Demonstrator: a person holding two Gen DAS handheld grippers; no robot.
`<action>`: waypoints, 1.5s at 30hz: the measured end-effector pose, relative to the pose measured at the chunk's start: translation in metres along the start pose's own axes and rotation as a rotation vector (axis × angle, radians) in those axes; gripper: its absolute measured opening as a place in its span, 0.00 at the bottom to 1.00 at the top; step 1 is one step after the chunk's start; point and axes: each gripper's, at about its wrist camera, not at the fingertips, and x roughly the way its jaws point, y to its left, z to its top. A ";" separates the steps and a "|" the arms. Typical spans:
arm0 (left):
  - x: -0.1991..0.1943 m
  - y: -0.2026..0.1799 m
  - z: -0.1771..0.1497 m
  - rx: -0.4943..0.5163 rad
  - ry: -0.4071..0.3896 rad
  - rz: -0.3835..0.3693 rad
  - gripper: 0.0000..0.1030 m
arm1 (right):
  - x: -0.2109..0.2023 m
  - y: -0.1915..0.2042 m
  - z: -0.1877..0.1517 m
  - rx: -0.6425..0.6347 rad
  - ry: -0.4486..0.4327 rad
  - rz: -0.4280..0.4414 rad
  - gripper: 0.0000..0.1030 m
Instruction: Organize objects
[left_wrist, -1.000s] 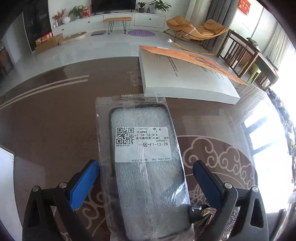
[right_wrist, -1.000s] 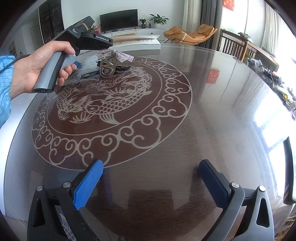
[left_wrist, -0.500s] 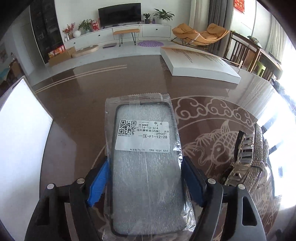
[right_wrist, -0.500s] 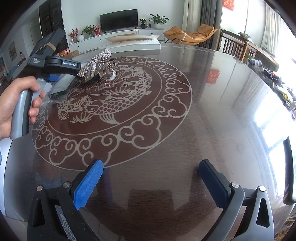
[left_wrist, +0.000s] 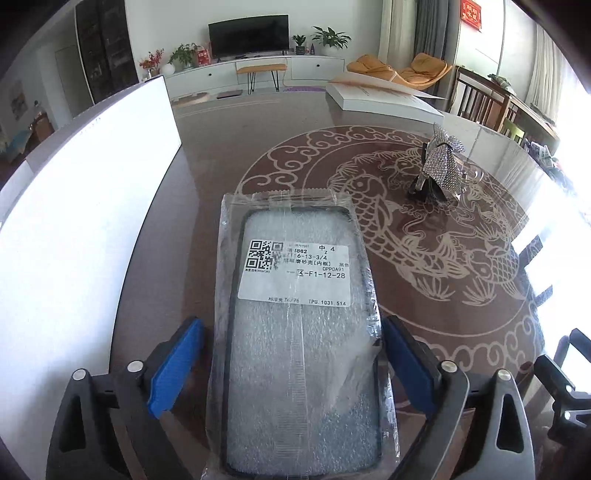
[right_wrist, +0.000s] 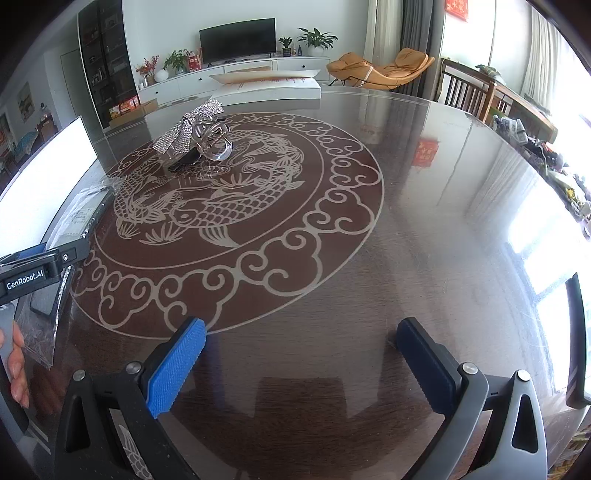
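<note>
A black phone case (left_wrist: 295, 273) in a clear bag with a white label lies on the dark table (left_wrist: 207, 177), between the fingers of my left gripper (left_wrist: 291, 323). The jaws are opening: the left pad stands clear of the bag, the right pad is just at its edge. In the right wrist view the bagged case (right_wrist: 79, 218) lies at the table's left side, with a hand (right_wrist: 14, 365) on the gripper's handle. A rhinestone bow hair clip (left_wrist: 441, 166) sits on the fish pattern. My right gripper (right_wrist: 301, 325) hangs open over bare table, nothing between its fingers.
A white board (left_wrist: 92, 184) lies along the table's left edge, close beside the case. A thick white book (left_wrist: 380, 98) rests at the far edge. The table's near edge is just below the right gripper. Chairs and clutter stand to the right.
The left gripper closed on the bagged case, carried it leftward from near the white book to beside the white board, and has now spread its jaws. The right gripper stayed still.
</note>
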 end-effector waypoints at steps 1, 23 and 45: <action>0.001 -0.001 0.002 -0.005 -0.009 -0.006 1.00 | 0.000 0.000 0.000 0.000 0.000 0.000 1.00; -0.001 -0.002 -0.002 0.002 -0.015 -0.004 1.00 | 0.000 0.000 0.000 0.000 0.000 0.000 1.00; 0.000 -0.002 -0.001 0.002 -0.015 -0.005 1.00 | 0.000 0.000 0.000 0.000 0.000 -0.001 1.00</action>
